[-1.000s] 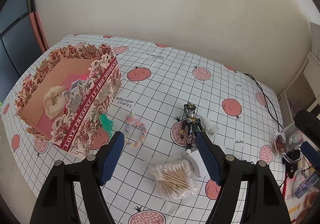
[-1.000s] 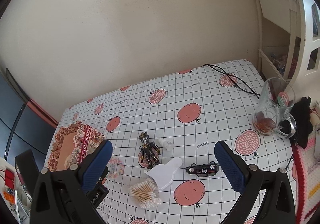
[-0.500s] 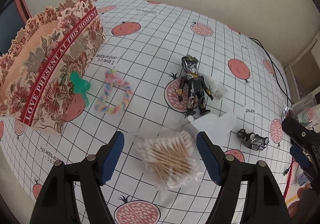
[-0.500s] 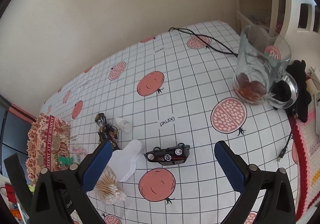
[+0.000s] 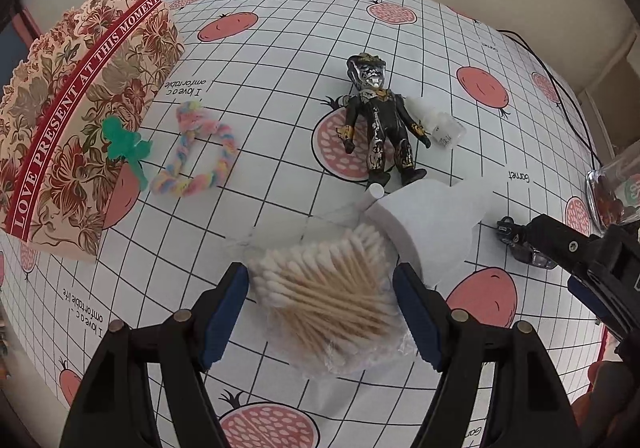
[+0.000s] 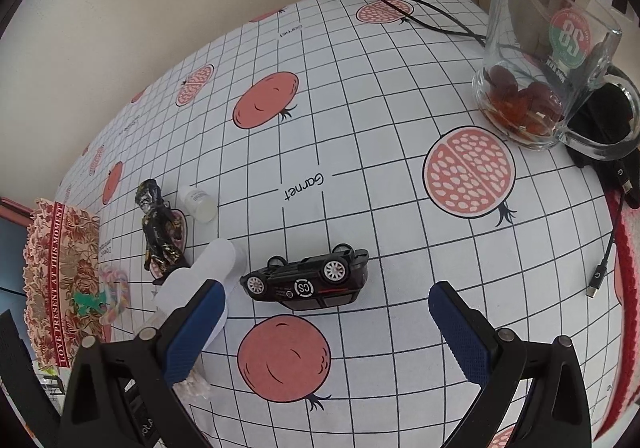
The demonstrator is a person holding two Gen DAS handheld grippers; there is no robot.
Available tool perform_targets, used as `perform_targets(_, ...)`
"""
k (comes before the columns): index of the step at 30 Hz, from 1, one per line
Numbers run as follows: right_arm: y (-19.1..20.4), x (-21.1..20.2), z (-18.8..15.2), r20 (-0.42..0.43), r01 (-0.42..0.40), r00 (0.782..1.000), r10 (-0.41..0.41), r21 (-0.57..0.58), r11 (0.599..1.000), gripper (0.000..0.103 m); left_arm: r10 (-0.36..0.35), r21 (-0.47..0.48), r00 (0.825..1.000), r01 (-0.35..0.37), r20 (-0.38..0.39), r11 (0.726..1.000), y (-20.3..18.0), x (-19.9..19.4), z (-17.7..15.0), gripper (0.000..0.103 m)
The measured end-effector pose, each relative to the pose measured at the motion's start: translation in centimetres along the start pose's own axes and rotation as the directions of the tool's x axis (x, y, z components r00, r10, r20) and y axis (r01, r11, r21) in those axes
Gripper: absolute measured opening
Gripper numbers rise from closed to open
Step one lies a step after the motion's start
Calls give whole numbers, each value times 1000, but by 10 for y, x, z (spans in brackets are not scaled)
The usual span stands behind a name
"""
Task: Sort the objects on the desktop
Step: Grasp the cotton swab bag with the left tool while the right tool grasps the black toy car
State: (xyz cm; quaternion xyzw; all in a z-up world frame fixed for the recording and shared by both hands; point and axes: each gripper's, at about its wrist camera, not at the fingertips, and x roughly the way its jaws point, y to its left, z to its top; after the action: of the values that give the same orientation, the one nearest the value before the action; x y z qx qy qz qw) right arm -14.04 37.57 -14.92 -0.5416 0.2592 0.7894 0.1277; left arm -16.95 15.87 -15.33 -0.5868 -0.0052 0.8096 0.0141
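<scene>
My left gripper (image 5: 322, 288) points steeply down and stands open over a clear bag of cotton swabs (image 5: 324, 296), one blue finger on each side of it. My right gripper (image 6: 328, 312) is open too, hovering just short of a black toy car (image 6: 308, 280) that lies upside down on the checked tablecloth. A black figurine (image 5: 380, 119) lies on its back beside a small white bottle (image 5: 440, 125). A white foam piece (image 5: 432, 224) touches the swab bag. Next to the floral box (image 5: 76, 107) lie a pastel braided ring (image 5: 200, 151) and a green clip (image 5: 128, 147).
A glass mug (image 6: 536, 59) with red fruit in it stands at the far right, a black object behind its handle. A black cable (image 6: 400, 7) runs along the back of the table, and another cable end (image 6: 600, 268) lies near the right edge.
Both grippers have come down toward the table and tipped further down. The swab bag now lies between the left fingers, and the toy car sits much closer to the right fingers.
</scene>
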Motion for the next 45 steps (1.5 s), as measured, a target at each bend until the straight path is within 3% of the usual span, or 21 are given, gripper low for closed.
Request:
perform_targets(13, 15, 15, -5, -15, 28, 999, -29, -40, 999, 102, -2, -30, 1000, 1, -24, 1000, 8, 4, -1, 76)
perform_targets(24, 20, 17, -3, 4, 65, 998, -65, -50, 997, 92, 2, -13, 998, -3, -58, 1000, 8, 12, -3, 76)
perform_targets(37, 26, 17, -6, 26, 111, 994, -110, -73, 991, 82, 24, 36, 1000, -23, -19, 999, 4, 12, -9, 79)
perform_targets(45, 30, 18, -8, 41, 157, 987, -154, -100, 982, 78, 11, 62, 1000, -10, -13, 998, 3, 10, -11, 70)
